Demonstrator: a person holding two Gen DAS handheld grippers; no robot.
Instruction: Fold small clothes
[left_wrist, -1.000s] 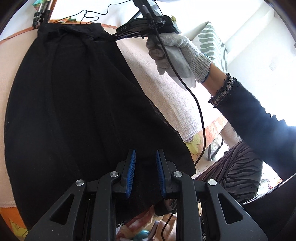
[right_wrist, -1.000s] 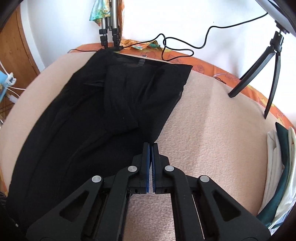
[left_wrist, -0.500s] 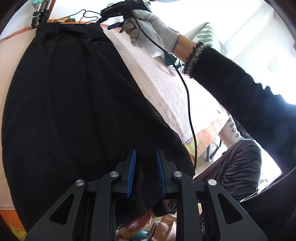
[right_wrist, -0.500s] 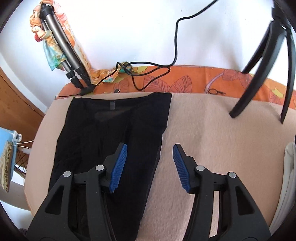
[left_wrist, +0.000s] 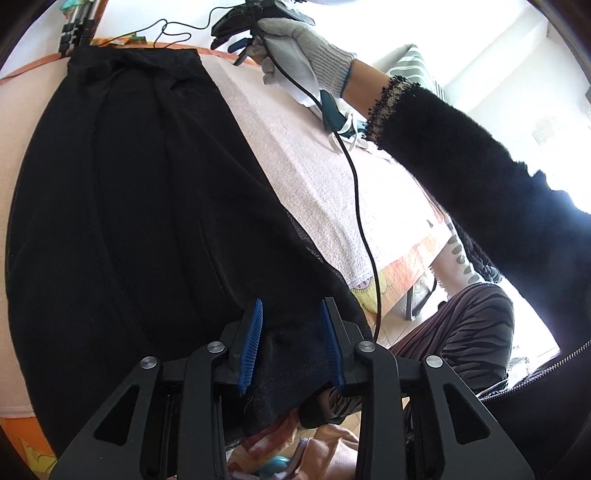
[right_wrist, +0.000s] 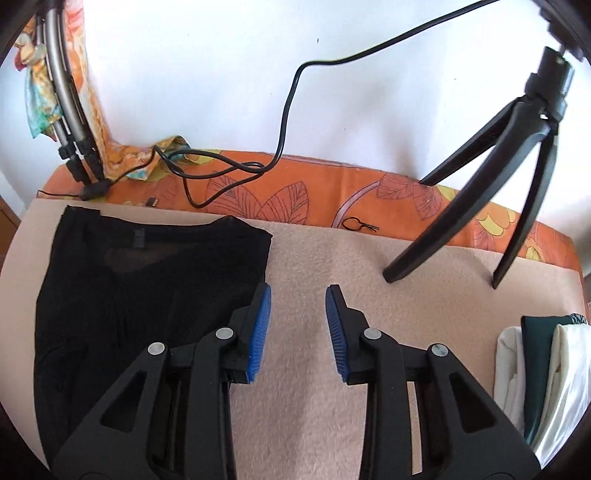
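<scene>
A black garment (left_wrist: 147, 203) lies flat along the pink blanket (left_wrist: 314, 166), its top edge at the far end. My left gripper (left_wrist: 291, 306) hovers at the near hem; its jaws are opening, the hem lies loosely between the blue pads, and they do not press it. A gloved hand (left_wrist: 295, 48) holds my right gripper (left_wrist: 238, 51) at the far end. In the right wrist view the right gripper (right_wrist: 298, 295) is closing over bare blanket (right_wrist: 351, 258). Its left pad sits just at the right edge of the garment (right_wrist: 147, 288), with nothing between the pads.
A black tripod (right_wrist: 480, 177) stands on the blanket at the far right, and a second stand (right_wrist: 74, 122) at the far left. A cable (right_wrist: 288, 110) loops over the orange flowered cloth (right_wrist: 295, 188). Folded clothes (right_wrist: 546, 376) are stacked at the right edge. A dark sleeve (left_wrist: 461, 177) crosses above the table.
The right gripper moved from the garment's middle to its far right corner. Its jaws went from shut to wide, then narrowed. The left gripper stayed in place and its jaws widened a little.
</scene>
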